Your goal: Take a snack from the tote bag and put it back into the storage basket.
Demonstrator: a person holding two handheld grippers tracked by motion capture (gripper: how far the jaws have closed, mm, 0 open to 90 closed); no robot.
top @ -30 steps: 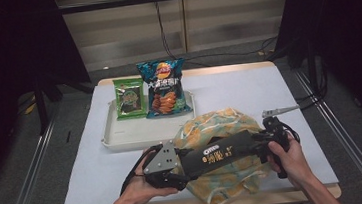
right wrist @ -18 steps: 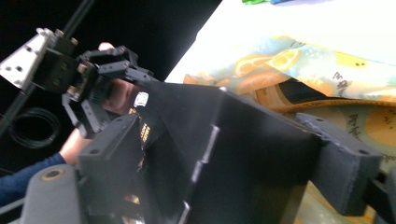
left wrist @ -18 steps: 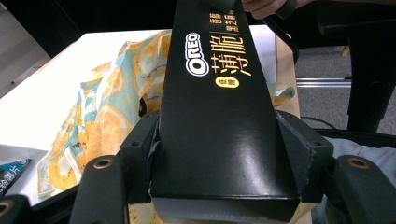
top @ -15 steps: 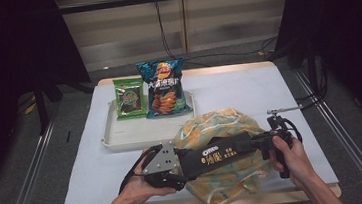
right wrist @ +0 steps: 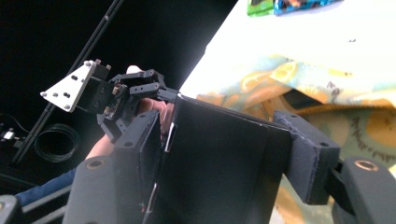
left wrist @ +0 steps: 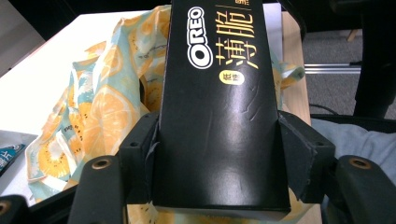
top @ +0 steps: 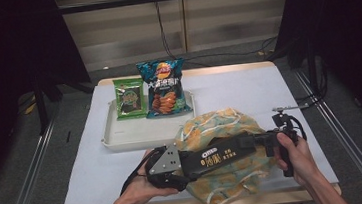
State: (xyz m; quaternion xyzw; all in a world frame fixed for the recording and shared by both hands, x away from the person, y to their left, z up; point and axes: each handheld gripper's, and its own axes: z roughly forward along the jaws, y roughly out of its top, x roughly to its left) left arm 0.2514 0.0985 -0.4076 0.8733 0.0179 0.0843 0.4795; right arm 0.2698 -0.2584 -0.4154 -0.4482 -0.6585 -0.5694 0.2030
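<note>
Box axis is the thing to watch: one black Oreo box [top: 219, 154] lies nearly level, long axis running left to right across the near edge of the bench [top: 247, 83], with its right end a little farther from the person than its left.

Left gripper [top: 175, 169] is clamped on the left end, pads pressing both long sides in the left gripper view [left wrist: 219, 154]. Right gripper [top: 269, 142] has the right end between its jaws; they have just been closing, and in the right gripper view [right wrist: 224, 154] both pads sit on the box walls, so I read it as gripping too. Each gripper looks along the box toward the other, one at each end, so neither is nearer.

Box hangs just above the orange-print bag [top: 221, 128], which lies crumpled under it near the front edge of the bench. Bag mouth seems to show as a dark gap in the right gripper view, beside the box; cannot tell how wide it opens.

Judgement: the coming move is feeding the box endwise into that mouth, so the axis has to line up with the opening first.

Counts: box 1, bag 1, tray [top: 122, 138] 1, chip bag [top: 163, 87] 1, green snack packet [top: 129, 98] 1, grippers 2.
</note>
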